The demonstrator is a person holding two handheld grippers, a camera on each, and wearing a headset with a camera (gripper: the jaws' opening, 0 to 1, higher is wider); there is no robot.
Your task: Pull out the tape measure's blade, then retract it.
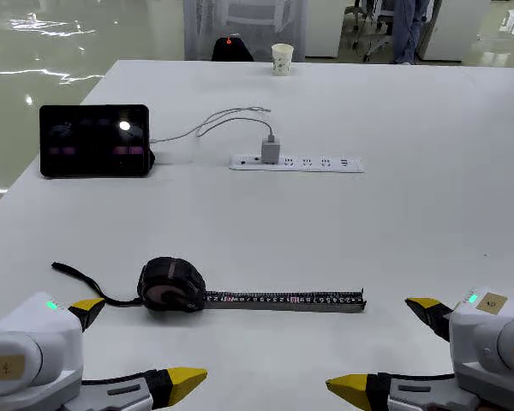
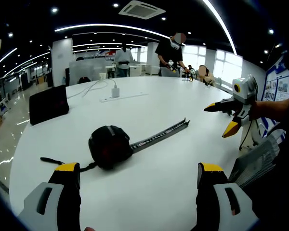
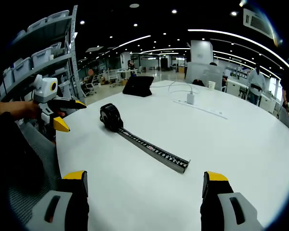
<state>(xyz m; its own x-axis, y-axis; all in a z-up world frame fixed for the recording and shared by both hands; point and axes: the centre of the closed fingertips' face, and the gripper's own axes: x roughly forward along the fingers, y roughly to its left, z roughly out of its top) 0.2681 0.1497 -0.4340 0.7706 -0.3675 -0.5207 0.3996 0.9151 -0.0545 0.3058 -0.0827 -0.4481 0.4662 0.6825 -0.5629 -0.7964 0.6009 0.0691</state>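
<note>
Tape measure lay on the white table, blade extended. Left gripper and right gripper hovered apart from it, jaws spread.

white table, tape measure, tablet, power strip, cup

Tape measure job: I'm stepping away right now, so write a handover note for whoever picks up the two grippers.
The left gripper is open and empty, hovering near the case end of the tape measure.
The right gripper is open and empty, near the tip of the blade.
The tape measure lies on the white table with its blade out and flat, pointing toward the right gripper. Neither gripper touches it.
Done: the blade looks pulled out.
Left: retract the blade into the case.
</note>
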